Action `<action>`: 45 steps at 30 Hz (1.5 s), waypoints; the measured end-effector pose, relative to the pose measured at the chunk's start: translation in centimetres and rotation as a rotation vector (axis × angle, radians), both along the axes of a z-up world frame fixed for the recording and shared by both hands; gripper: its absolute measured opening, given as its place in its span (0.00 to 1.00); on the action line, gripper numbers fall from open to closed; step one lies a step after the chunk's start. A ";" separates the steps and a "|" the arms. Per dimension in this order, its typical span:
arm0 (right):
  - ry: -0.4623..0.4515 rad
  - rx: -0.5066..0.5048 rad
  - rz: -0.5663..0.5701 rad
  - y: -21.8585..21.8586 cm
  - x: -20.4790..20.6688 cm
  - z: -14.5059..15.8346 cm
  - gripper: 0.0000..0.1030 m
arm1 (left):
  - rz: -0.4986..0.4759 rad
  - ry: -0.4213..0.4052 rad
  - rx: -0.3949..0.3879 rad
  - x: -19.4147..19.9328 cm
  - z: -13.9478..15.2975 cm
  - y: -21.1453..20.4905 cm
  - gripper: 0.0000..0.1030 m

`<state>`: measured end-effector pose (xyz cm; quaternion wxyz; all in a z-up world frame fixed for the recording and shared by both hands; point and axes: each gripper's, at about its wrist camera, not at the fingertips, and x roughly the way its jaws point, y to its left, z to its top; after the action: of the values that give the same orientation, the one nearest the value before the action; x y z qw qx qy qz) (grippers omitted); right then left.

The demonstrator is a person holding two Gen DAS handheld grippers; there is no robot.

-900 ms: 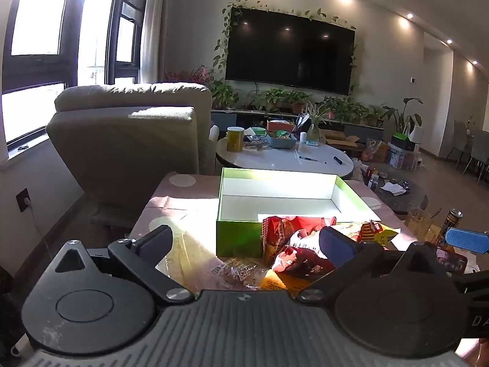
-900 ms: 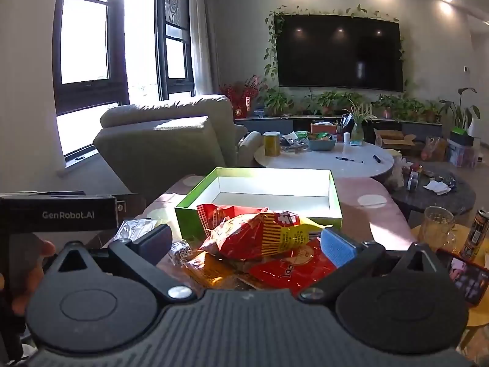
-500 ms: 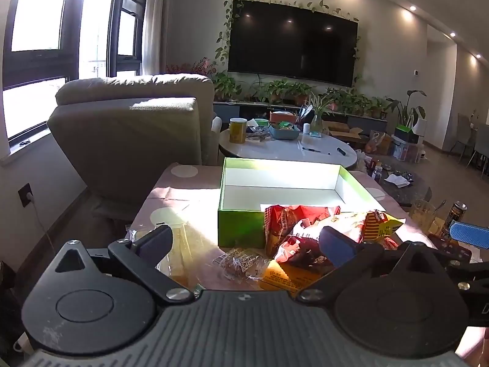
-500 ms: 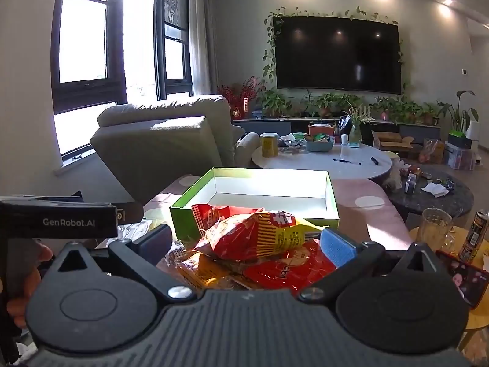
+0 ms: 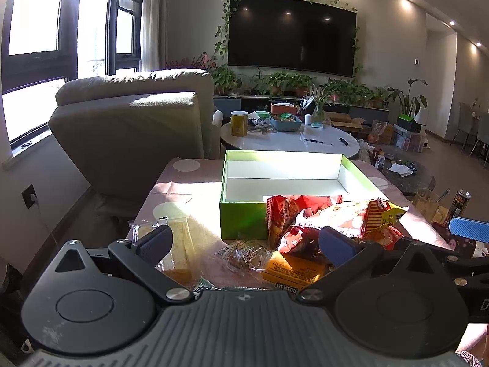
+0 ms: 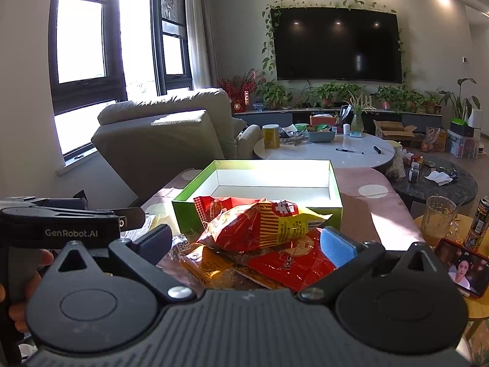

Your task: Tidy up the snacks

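Observation:
An open green box (image 5: 241,217) (image 6: 189,206) with a white, empty inside stands on the pink table. A pile of snack packets lies in front of it: a red and yellow bag (image 6: 259,224) (image 5: 351,217) on top, a flat red packet (image 6: 290,264), an orange packet (image 5: 290,270) (image 6: 211,264) and a clear wrapped snack (image 5: 241,252). My left gripper (image 5: 244,241) is open and empty, just short of the pile. My right gripper (image 6: 246,241) is open and empty, its jaws either side of the pile's near edge.
A clear bag with yellow contents (image 5: 178,238) lies at the table's left. A beige armchair (image 5: 131,128) stands behind left, a white round table (image 5: 290,143) behind the box. A glass mug (image 6: 438,223), a can (image 6: 479,223) and a phone (image 6: 461,270) sit at right.
Both grippers have drawn slightly closer to the snack pile and box, which now show a little larger. Both stay open and nothing has been picked up.

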<state>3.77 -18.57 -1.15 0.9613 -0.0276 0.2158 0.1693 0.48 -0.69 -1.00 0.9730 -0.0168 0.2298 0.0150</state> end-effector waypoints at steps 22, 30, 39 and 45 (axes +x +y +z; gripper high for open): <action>0.035 -0.001 -0.005 0.1 0.5 -0.2 0.73 | -0.003 0.022 -0.001 0.3 -0.2 0.1 1.00; 0.042 0.002 -0.006 0.0 0.5 -0.3 0.73 | -0.012 0.025 -0.003 0.3 -0.3 0.1 1.00; 0.047 0.008 -0.007 0.1 0.5 -0.5 0.73 | -0.016 0.034 -0.002 0.4 -0.4 0.0 1.00; 0.050 0.013 -0.011 -0.2 0.5 -0.7 0.73 | -0.016 0.043 0.000 0.6 -0.6 -0.1 1.00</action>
<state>4.28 -18.73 -1.80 0.9566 -0.0161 0.2390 0.1660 1.05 -0.76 -1.61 0.9679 -0.0148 0.2507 0.0075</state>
